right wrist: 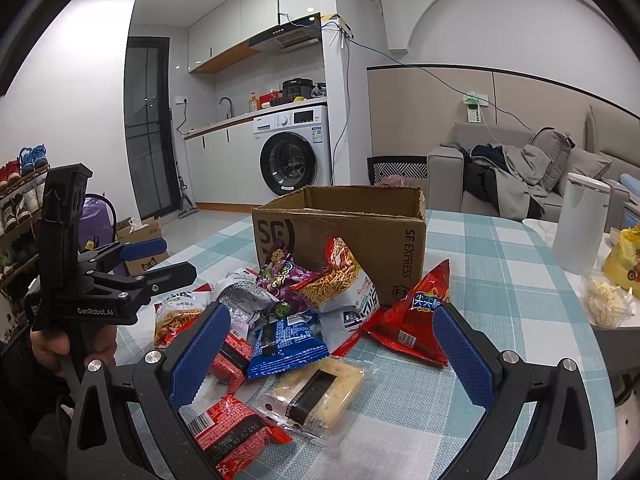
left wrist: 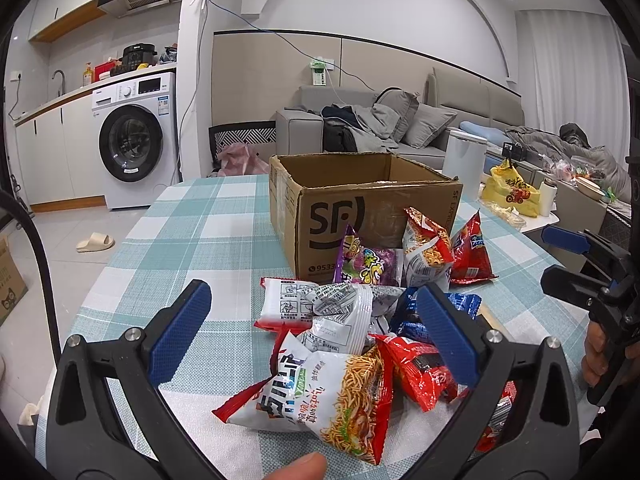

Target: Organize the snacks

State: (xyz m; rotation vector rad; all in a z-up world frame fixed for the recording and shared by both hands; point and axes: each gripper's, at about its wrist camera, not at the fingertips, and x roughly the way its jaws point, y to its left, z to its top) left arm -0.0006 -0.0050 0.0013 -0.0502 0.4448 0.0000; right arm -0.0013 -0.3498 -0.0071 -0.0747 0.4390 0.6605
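Note:
A heap of snack packs lies on the checked tablecloth (left wrist: pixel 192 240) in front of an open cardboard box (left wrist: pixel 360 208) marked SF, which looks empty from here. My left gripper (left wrist: pixel 316 332) is open above the heap, over a white noodle-snack bag (left wrist: pixel 328 392) and a grey-white pack (left wrist: pixel 340 316). My right gripper (right wrist: pixel 332 354) is open too, with a blue bag (right wrist: pixel 286 340) and a clear cracker pack (right wrist: pixel 316 392) between its pads. A red triangular bag (right wrist: pixel 412 320) and a purple bag (right wrist: pixel 280 272) lean by the box (right wrist: pixel 360 232).
A white canister (right wrist: pixel 580 224), a yellow bag (right wrist: pixel 624 264) and a clear food bag (right wrist: pixel 604 300) stand off the table's right side. Behind are a sofa (left wrist: pixel 400 128) and a washing machine (left wrist: pixel 132 140). A thumb (left wrist: pixel 296 468) shows at the bottom edge.

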